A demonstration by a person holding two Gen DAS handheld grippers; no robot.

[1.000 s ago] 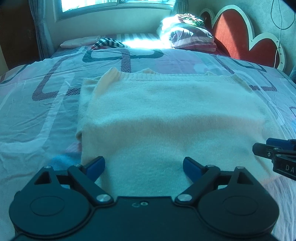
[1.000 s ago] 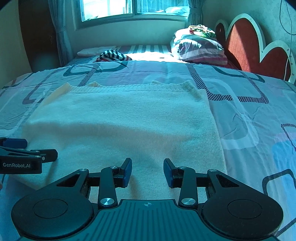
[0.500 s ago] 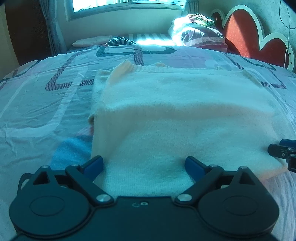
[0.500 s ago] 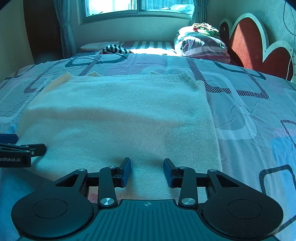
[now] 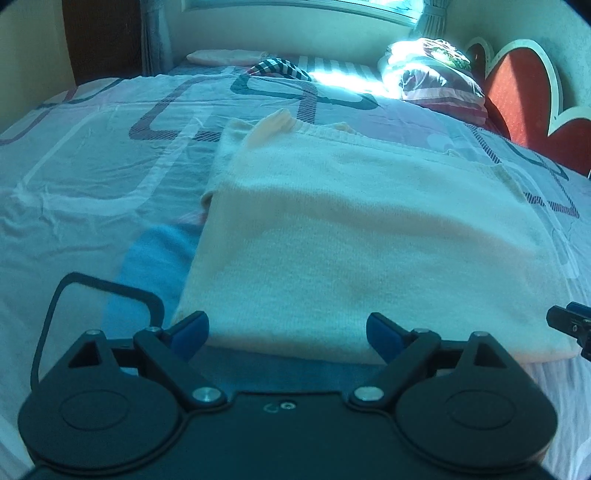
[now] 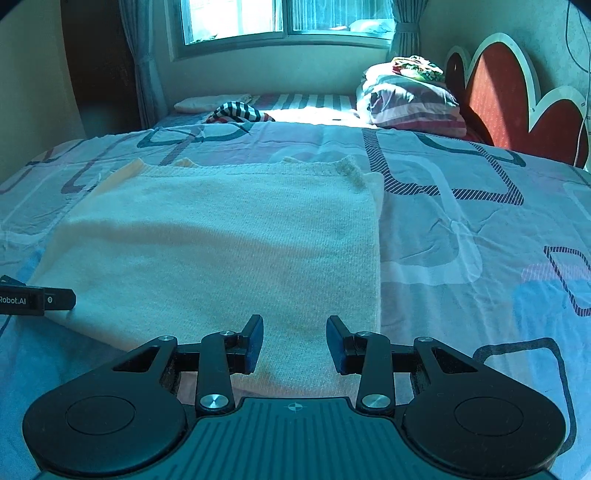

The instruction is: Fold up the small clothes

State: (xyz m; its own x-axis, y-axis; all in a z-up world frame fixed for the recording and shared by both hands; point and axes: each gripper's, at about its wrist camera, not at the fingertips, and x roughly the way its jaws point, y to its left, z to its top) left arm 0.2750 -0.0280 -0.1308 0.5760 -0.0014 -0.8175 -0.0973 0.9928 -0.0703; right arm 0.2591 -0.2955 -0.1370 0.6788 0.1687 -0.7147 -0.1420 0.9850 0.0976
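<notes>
Cream knit sweater [image 5: 369,236] lies folded flat on the patterned bedsheet [image 5: 92,177] as I hold both grippers low at its near hem.

My left gripper [image 5: 286,334] has its blue-padded fingers [image 5: 190,330] spread wide across the hem's left part, holding nothing; my right gripper [image 6: 294,341] stands with its jaws apart over the hem near the right corner, also gripping nothing. The sweater's fine ribbed knit runs to a ribbed far edge, and a soft crease crosses its middle. The left view alone shows a sleeve edge [image 5: 218,166] peeking out along the left side. The right view alone shows the window [image 6: 284,18], and more of the scalloped red headboard [image 6: 517,103] beside the striped pillows [image 6: 410,107].
</notes>
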